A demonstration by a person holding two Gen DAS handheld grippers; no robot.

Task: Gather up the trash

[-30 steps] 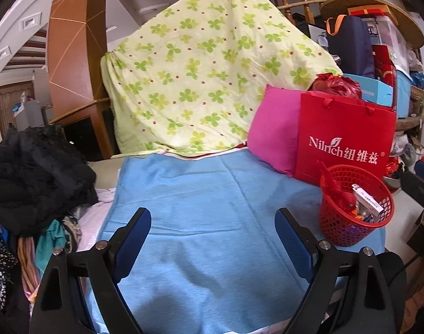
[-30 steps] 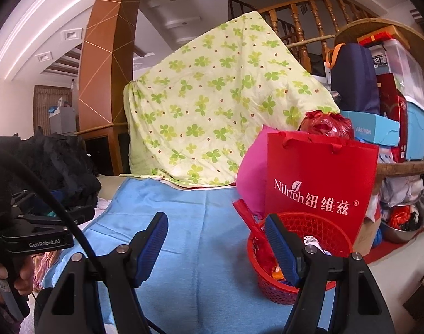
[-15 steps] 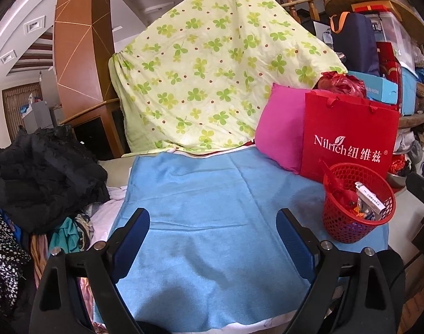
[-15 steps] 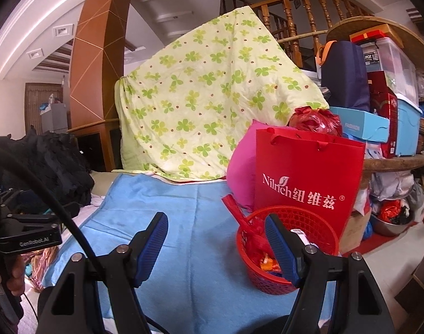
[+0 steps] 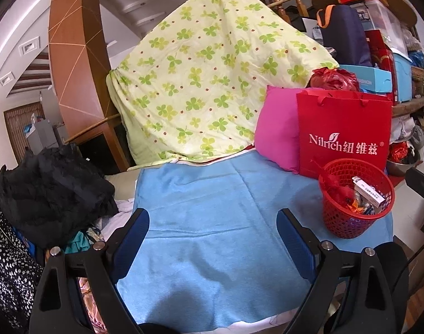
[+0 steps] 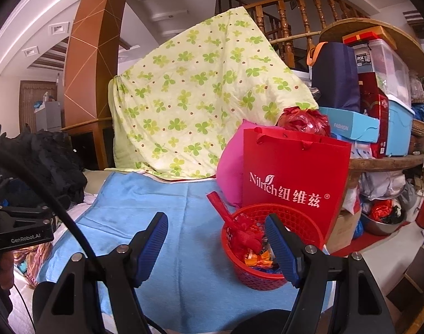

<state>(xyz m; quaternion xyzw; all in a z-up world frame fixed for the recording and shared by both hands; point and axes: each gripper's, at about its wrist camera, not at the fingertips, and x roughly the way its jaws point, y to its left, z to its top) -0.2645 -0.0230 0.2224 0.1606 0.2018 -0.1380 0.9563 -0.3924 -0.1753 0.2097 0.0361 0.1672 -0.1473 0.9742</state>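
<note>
A red mesh basket (image 5: 357, 218) (image 6: 301, 217) stands at the right edge of the blue towel (image 5: 206, 217) (image 6: 145, 200). It holds red plastic, orange wrappers and a white box (image 5: 369, 192). My left gripper (image 5: 212, 231) hovers open above the bare towel, well left of the basket, with nothing between its blue pads. My right gripper (image 6: 216, 236) is open too, and its right finger (image 6: 278, 242) overlaps the basket's near rim in the picture. Nothing lies between its fingers.
Behind the basket stand a red paper bag (image 5: 344, 133) (image 6: 292, 178) and a pink pillow (image 5: 276, 130). A clover-print quilt (image 5: 206, 83) leans at the back. Black clothing (image 5: 50, 192) is piled on the left. Boxes fill a shelf (image 6: 379, 111) on the right.
Both grippers have drawn back and risen a little, so more of the towel's near edge and the room shows. The basket and its contents have stayed put.
</note>
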